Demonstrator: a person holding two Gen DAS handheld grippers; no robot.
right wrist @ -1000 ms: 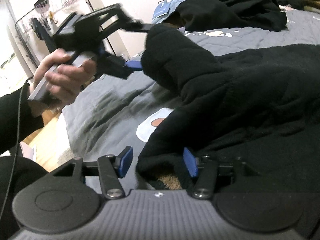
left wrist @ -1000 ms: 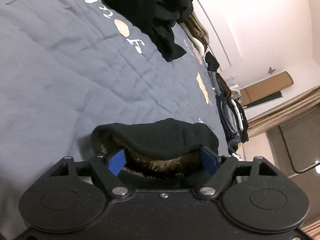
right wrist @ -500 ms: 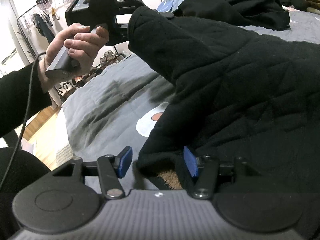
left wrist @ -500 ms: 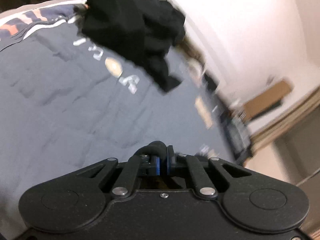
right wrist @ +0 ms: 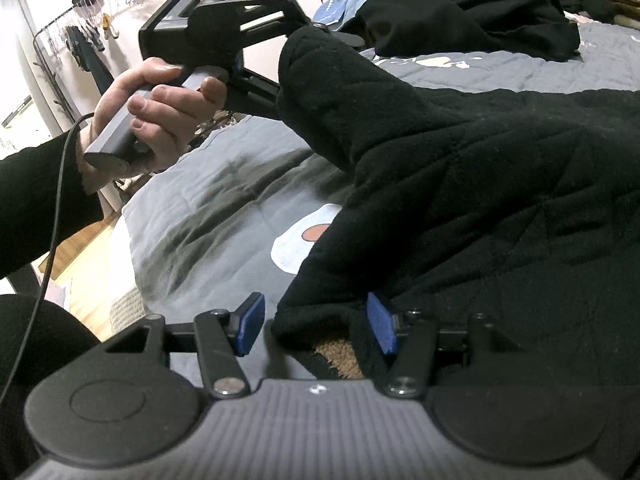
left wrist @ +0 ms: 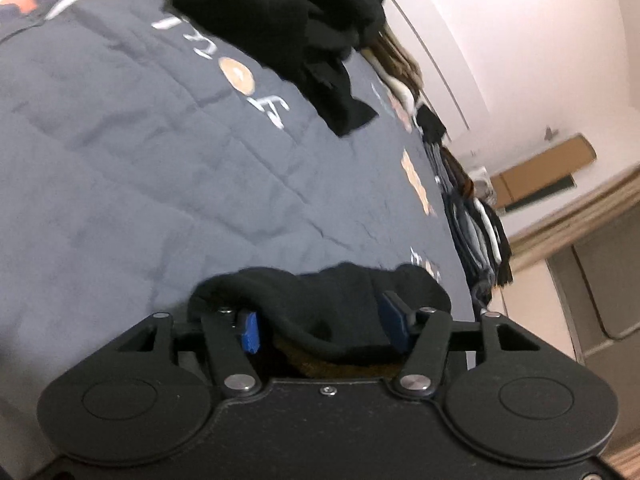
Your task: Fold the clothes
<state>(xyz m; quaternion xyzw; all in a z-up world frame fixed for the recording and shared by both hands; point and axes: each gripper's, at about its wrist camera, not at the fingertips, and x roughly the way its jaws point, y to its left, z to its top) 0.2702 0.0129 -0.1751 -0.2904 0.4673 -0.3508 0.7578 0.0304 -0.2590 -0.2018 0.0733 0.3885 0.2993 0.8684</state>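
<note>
A black quilted fleece garment with a brown pile lining (right wrist: pixel 480 168) is being spread over a grey-blue quilted bed cover printed with white letters and orange shapes (left wrist: pixel 132 168). One sleeve end of it is being held up off the bed by the left gripper (left wrist: pixel 320 320), whose handle is being gripped by the person's left hand (right wrist: pixel 156 120). The jaws of that gripper have just been opening from a near-closed pinch; they are now standing at a middling width, with the sleeve cuff bunched between the blue pads (left wrist: pixel 250 330), which are not being pressed onto it. The right gripper (right wrist: pixel 316 322) is being kept low at the garment's near edge. Its jaws are standing about half open, the hem and its brown lining lying between them and touching only the right-hand pad. A heap of black clothes (left wrist: pixel 288 20) is lying farther up the bed, well apart from the garment, and folded clothes (left wrist: pixel 476 236) are being kept in a row along the bed's far edge.
</note>
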